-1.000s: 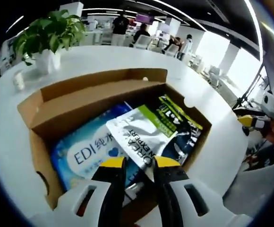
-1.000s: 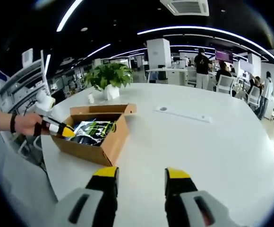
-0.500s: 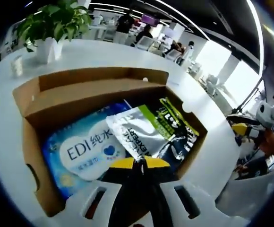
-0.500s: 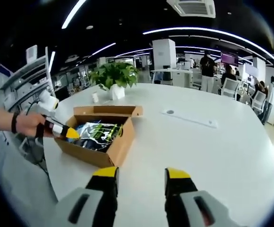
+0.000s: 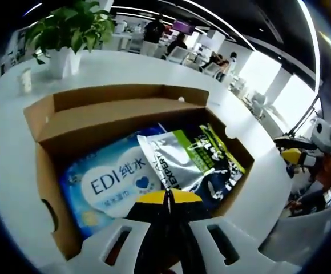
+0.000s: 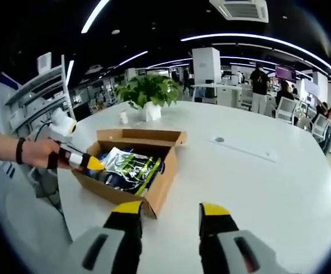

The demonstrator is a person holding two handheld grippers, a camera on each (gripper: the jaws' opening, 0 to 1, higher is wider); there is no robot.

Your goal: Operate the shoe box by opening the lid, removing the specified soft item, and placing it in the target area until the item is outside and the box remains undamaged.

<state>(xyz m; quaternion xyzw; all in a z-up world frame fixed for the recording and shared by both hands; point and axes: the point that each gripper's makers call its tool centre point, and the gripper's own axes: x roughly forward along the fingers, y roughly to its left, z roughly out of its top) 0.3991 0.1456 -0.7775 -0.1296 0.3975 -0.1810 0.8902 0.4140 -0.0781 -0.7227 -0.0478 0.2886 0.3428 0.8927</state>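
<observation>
Left gripper view: left gripper [image 5: 166, 197] fingers pinched together on the silver pouch's [image 5: 180, 162] near edge inside the open shoe box [image 5: 45, 171].
Pouch runs lengthwise away from them; right gripper [image 6: 170, 212], fingers apart, hangs over the counter [image 6: 257, 188], farther off.

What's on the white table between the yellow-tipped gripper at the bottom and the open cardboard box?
Nothing: in the right gripper view, bare white table separates the open right gripper from the brown cardboard box.

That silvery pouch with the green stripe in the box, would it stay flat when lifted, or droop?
Probably droop. The silver pouch looks like thin glossy film and already bends over the blue wipes pack beneath it, so it seems floppy and light. Its shiny surface might be slippery, though the left gripper looks shut on its near edge.
</observation>
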